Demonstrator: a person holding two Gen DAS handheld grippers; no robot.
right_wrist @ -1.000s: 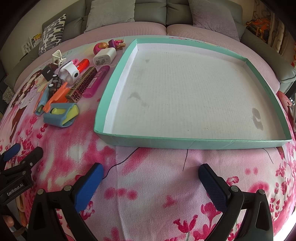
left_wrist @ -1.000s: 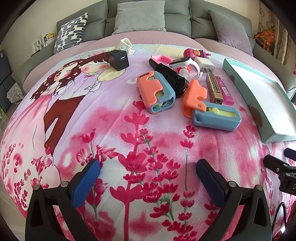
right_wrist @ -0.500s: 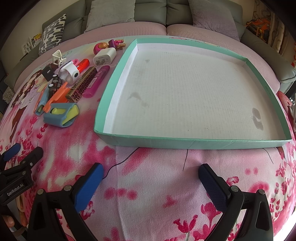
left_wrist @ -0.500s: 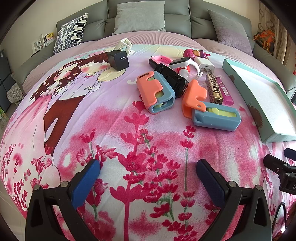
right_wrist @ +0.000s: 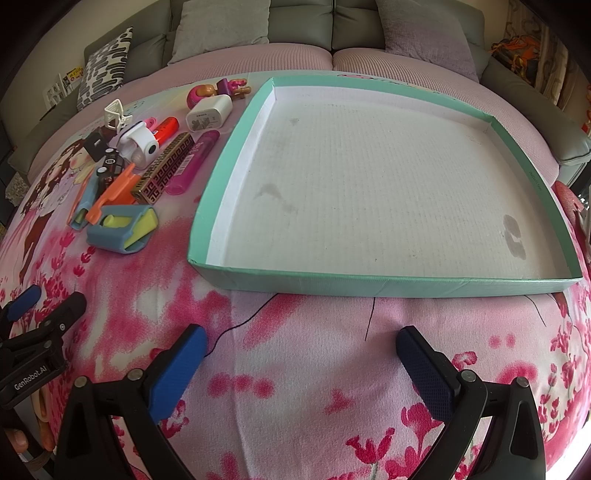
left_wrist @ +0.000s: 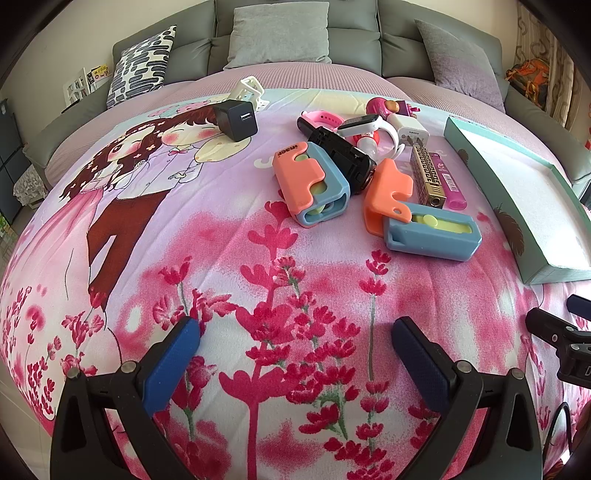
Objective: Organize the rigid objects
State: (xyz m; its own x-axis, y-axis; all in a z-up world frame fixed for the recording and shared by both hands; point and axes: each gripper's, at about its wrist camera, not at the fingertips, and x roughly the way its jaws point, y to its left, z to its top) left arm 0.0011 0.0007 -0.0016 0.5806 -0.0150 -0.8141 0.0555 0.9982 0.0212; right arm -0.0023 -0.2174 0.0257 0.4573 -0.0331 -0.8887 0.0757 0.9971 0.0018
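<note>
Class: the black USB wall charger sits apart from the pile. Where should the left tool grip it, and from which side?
Grip the black USB wall charger across its two flat side faces, coming from above and in front with the open left tool. It is a compact cube, and bare blanket surrounds it except for the white clip behind.

A grey sofa (left_wrist: pixel 354 40) runs along the far side of the bed (left_wrist: pixel 258 258), carrying two grey cushions (left_wrist: pixel 279 31) and a black-and-white patterned one (left_wrist: pixel 142 61) at its left end. The wall (left_wrist: pixel 74 33) behind is pale beige. Patterned curtains (left_wrist: pixel 543 48) hang at the far right. The bed wears a pink floral cover with a cartoon couple print. Daylight is bright and even.
</note>
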